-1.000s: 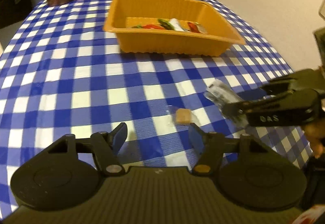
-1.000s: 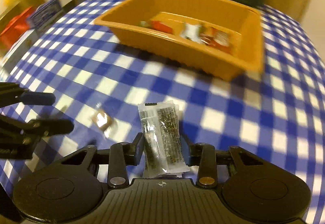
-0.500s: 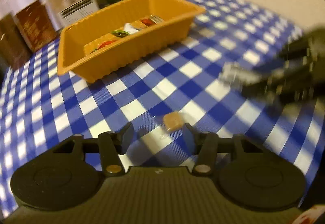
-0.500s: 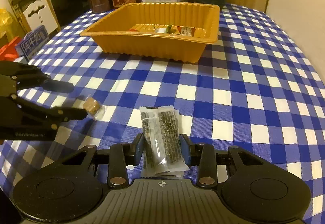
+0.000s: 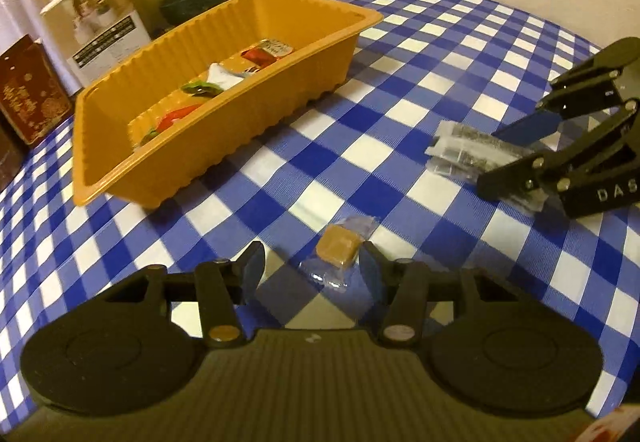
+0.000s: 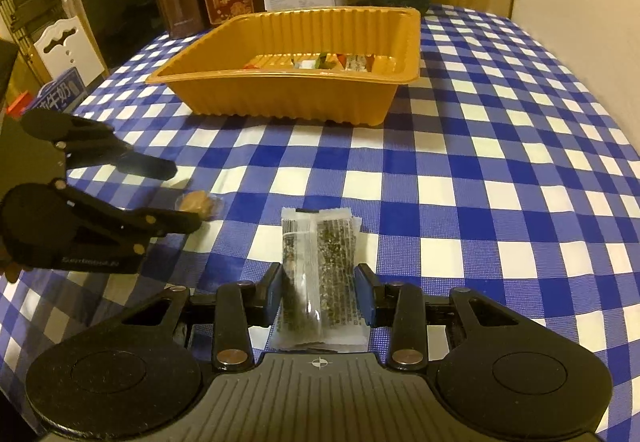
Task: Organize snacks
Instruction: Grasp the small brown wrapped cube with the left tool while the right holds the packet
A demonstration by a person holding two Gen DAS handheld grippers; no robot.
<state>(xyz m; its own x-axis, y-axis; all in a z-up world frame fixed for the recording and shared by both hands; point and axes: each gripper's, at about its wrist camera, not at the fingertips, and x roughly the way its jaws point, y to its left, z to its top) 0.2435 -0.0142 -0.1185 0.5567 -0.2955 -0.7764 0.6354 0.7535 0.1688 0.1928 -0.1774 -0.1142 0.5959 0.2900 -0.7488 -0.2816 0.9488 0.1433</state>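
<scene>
Jaws first. The left gripper [image 5: 310, 266] has its jaws apart, one on each side of the wrapped caramel [image 5: 337, 250], low in the middle of the left wrist picture. The right-hand pad is just beside the candy; the other is clear of it, so nothing is squeezed yet. The right gripper [image 6: 319, 292] is closed on the seaweed packet [image 6: 319, 274] by its long sides.

Both snacks look very light. The caramel looks firm, but its clear wrapper looks slippery, so pinch the brown block, not the loose ends. The packet looks thin and crinkly, probably easy to crush.

I count one caramel, one packet, two grippers and one orange tray [image 6: 224, 57] near the top, holding about five or six snacks.
</scene>
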